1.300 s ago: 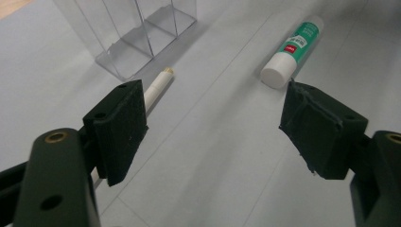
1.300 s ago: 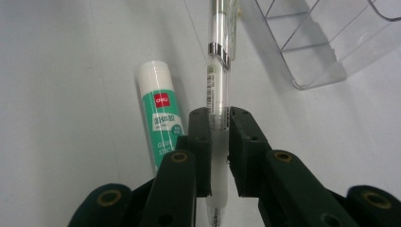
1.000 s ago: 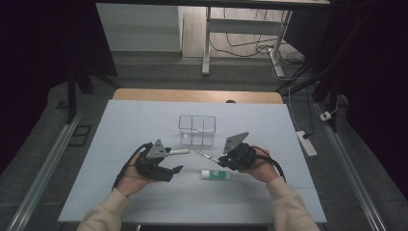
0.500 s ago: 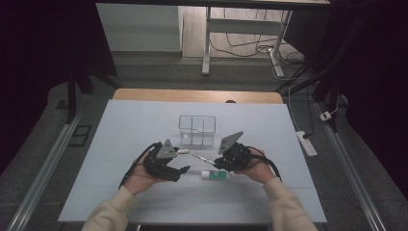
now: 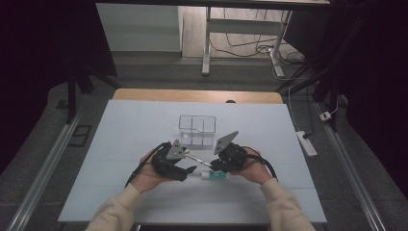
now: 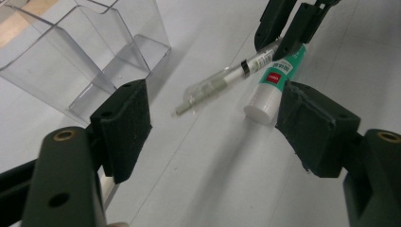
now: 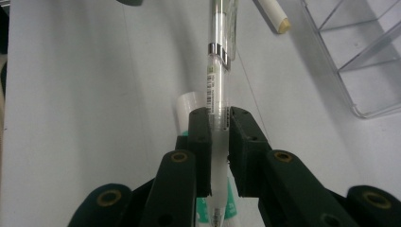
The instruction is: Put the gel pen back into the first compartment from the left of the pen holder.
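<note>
Left gripper [image 5: 191,169] fingers wide apart, just been closing slightly, right gripper [image 5: 215,167] fingers clamped.

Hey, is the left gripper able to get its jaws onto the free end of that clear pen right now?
Probably yes: the left gripper is open, and the pen held by the right gripper points toward it over bare table.

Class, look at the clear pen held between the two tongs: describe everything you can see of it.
The pen has a clear plastic barrel, a clear clip, a silvery band around its middle and a barcode label. The right tongs clamp its rear part, holding it pointing toward the left tongs, whose jaws stand open on either side of its tip without touching. It lies slanted above the white table, crossing over a green-and-white tube, near the clear organizer.
</note>
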The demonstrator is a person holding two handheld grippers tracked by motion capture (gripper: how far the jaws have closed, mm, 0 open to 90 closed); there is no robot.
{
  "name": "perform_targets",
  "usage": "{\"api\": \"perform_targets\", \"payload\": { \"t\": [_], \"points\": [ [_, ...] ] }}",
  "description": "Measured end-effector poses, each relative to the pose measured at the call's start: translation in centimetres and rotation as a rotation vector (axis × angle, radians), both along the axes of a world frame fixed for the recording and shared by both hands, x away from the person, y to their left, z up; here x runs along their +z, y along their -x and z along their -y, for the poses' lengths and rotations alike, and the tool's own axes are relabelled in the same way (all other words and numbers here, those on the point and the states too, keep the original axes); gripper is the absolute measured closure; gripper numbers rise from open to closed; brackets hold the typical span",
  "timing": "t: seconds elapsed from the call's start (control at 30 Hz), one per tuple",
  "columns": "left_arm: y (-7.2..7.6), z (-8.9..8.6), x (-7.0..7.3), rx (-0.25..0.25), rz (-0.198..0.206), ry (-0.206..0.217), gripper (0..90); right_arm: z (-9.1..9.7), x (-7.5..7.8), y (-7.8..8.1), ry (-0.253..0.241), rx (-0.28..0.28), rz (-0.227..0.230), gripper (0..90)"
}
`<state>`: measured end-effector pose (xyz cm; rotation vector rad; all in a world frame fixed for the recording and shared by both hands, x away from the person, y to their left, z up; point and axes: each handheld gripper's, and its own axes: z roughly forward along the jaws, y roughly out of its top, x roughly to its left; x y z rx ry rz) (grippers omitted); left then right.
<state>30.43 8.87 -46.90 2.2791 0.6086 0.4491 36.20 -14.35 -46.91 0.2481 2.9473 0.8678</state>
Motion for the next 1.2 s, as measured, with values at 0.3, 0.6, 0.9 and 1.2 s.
{"api": "perform_targets", "payload": {
  "t": [0.3,0.6,0.9,1.2],
  "points": [
    [-0.1,0.8,0.1,-0.024,0.025,-0.033,33.5,-0.4,0.2,0.1,-0.003,0.005,-0.017,78.8],
    [-0.2,1.7,-0.2,-0.072,0.037,-0.095,38.9,-0.8,0.2,0.1,-0.012,0.016,-0.036,78.9],
    [-0.1,2.2,-0.7,-0.089,0.072,-0.162,43.6,-0.6,0.5,0.0,-0.043,0.021,-0.079,78.9],
    [0.1,2.4,-1.3,-0.105,0.114,-0.245,57.6,-0.4,0.8,0.0,-0.077,0.029,-0.100,78.8]
  ]
}}
